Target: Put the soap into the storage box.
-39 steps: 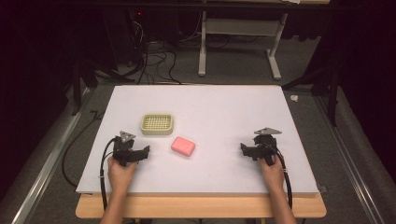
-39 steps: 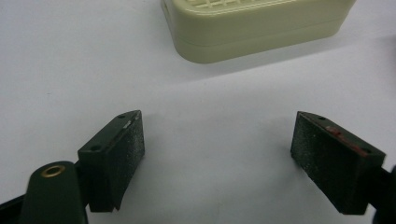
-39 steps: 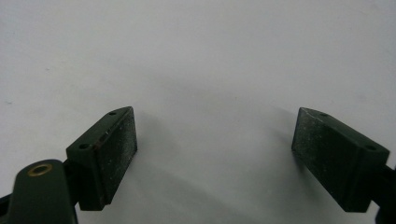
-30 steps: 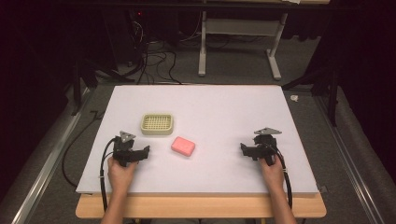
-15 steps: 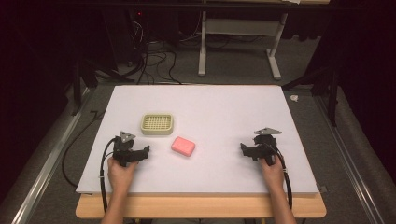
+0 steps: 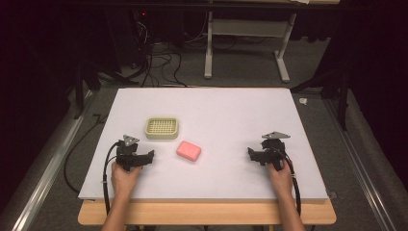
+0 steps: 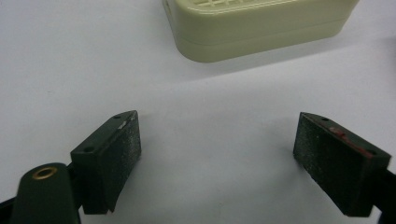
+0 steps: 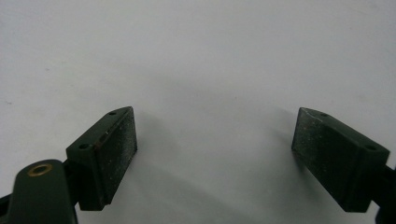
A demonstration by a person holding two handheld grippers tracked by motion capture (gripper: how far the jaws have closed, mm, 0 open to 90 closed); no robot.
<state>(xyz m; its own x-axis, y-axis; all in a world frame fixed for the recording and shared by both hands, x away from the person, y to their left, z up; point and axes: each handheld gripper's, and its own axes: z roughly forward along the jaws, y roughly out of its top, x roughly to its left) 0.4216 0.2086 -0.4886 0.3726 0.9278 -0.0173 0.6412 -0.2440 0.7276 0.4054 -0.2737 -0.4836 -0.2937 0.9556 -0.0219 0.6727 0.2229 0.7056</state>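
Note:
A pink soap bar point(image 6: 188, 150) lies on the white table top point(image 6: 231, 115), left of centre. Behind it and to the left stands a cream soap dish point(image 6: 162, 128) with a grid top; its near corner shows as the soap dish point(image 7: 261, 25) in the left gripper view. My left gripper point(image 6: 144, 158) rests near the front left, a short way left of the soap, open with nothing between its pads point(image 7: 116, 149). My right gripper point(image 6: 254, 155) sits at the front right, open over bare table, its pads point(image 8: 112, 149) wide apart.
The wooden front edge point(image 6: 207, 214) of the table runs below the white top. Behind the table stand a metal desk frame point(image 6: 250, 43) and loose cables point(image 6: 159, 62) on the grey floor. Cables point(image 6: 108, 163) trail from each gripper.

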